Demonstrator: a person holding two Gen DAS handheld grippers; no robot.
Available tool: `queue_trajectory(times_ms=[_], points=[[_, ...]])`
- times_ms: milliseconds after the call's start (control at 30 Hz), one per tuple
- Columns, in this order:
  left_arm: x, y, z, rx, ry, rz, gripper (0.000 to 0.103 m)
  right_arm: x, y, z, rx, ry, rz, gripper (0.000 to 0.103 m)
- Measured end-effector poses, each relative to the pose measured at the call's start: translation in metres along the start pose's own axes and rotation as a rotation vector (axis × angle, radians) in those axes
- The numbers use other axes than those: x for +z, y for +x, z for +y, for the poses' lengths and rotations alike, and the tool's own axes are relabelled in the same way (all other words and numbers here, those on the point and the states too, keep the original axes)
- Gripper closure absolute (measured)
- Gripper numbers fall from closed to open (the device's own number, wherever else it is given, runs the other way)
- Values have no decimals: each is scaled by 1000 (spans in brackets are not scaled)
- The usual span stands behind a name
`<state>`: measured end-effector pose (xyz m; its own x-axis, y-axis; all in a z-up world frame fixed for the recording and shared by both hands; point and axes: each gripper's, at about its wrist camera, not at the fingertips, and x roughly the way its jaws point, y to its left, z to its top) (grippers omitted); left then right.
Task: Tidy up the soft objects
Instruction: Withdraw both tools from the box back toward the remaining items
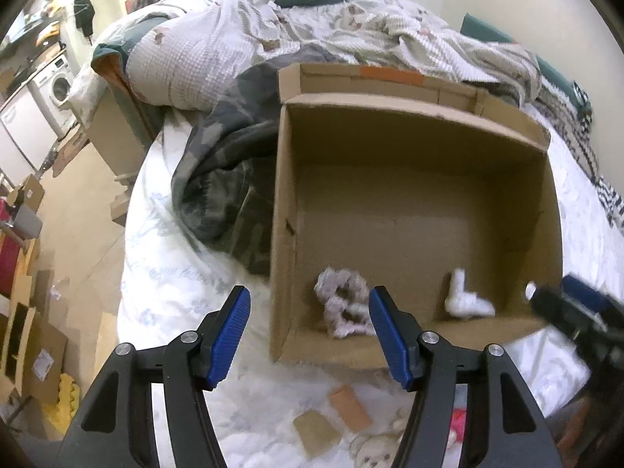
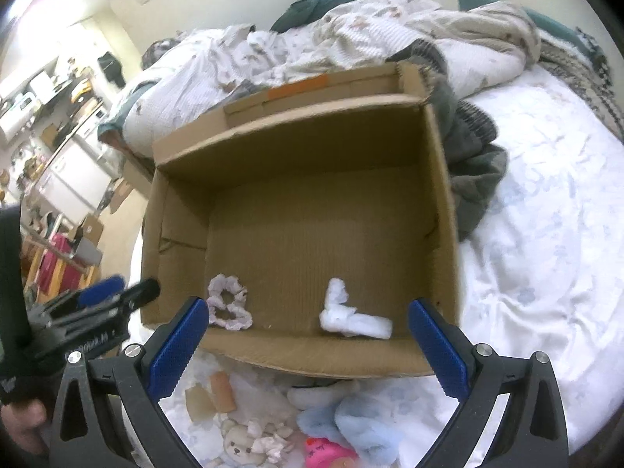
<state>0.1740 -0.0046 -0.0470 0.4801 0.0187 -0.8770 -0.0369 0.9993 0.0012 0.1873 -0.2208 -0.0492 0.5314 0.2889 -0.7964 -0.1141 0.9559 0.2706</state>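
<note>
An open cardboard box (image 1: 413, 117) (image 2: 296, 113) lies on the bed. Inside, near its front wall, lie a pale pink scrunchie (image 1: 341, 300) (image 2: 228, 306) and a white rolled cloth (image 1: 466, 296) (image 2: 353, 318). My left gripper (image 1: 310, 335) is open and empty, above the box's front left corner. My right gripper (image 2: 310, 345) is open and empty, above the box's front wall. In front of the box on the bed lie a light blue plush (image 2: 362, 419), a small teddy bear (image 2: 243, 444), a pink soft item (image 2: 325, 454) and two tan pieces (image 1: 331, 417) (image 2: 212, 396).
A crumpled quilt and pillow (image 1: 218, 46) and a dark grey blanket (image 1: 222, 163) lie beside and behind the box. The white bedsheet (image 2: 546, 234) spreads to the right. The floor at left holds cardboard boxes (image 1: 35, 351); a washing machine (image 1: 58, 85) stands farther back.
</note>
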Motion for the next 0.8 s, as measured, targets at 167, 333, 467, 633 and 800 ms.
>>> queue_trajectory(times_ms=[167,333,467,633,800], points=[[-8,-16,6,7,10,-21,43,-7,-17,-3,4,5,-11,0],[-20,-29,17,6,-27,-26,43,-18,-30,1,-6,-30,-9,0],[-32,-37,29,5,-75,-20,43,-31,-39,8,-48,-58,-27,0],[-46,-42,36,16,-96,-17,43,-45,-43,14,-25,-88,-2,0],[-60,-38,47,5,-119,18,43,-62,-44,11,15,-66,41,0]])
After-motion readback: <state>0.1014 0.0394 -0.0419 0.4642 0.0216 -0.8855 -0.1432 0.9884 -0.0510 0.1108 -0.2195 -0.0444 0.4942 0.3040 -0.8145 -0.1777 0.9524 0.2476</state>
